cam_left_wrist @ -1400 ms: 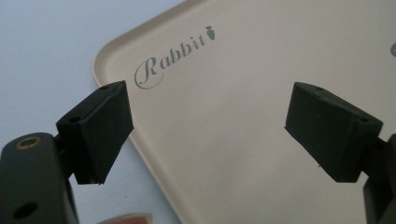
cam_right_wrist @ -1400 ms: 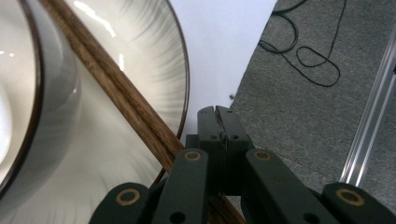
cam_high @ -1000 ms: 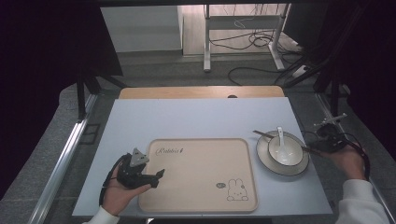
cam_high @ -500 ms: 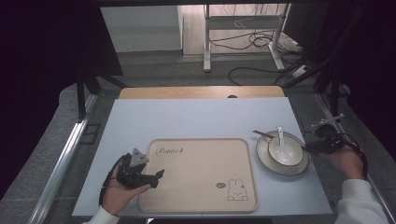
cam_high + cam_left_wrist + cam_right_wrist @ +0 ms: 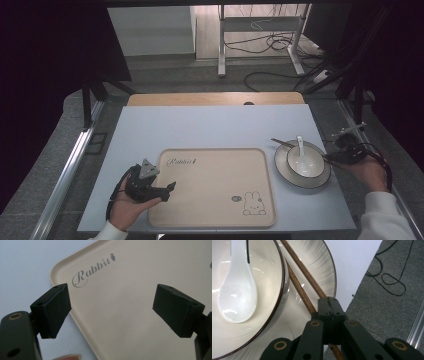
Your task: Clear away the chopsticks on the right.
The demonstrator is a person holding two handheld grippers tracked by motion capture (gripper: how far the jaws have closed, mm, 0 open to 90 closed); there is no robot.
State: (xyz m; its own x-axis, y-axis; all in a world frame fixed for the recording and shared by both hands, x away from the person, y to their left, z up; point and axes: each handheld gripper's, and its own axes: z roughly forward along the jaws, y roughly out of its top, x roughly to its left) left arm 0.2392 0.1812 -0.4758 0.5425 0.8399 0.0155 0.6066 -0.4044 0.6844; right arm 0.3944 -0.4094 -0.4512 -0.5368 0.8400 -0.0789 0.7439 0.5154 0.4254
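**Chopsticks could tip the bowl**

We are clamping the chopsticks (image 5: 305, 282) in the right gripper (image 5: 328, 305) at the plate's (image 5: 282, 171) 3 o'clock; dragging them risks jolting the bowl (image 5: 315, 170). Our left gripper (image 5: 169, 189), jaws apart, is hovering at the tray's (image 5: 215, 185) 9 o'clock.

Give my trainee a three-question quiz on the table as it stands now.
1. True or false: the right hand-held gripper is shut on the chopsticks.
2. Where does the white spoon lie? A) on the tray B) in the bowl C) on the bare table
3. What word is printed on the tray that the open left hand-held gripper faces?

Key: 1 true; 2 B, in the bowl on the plate; 3 Rabbit.
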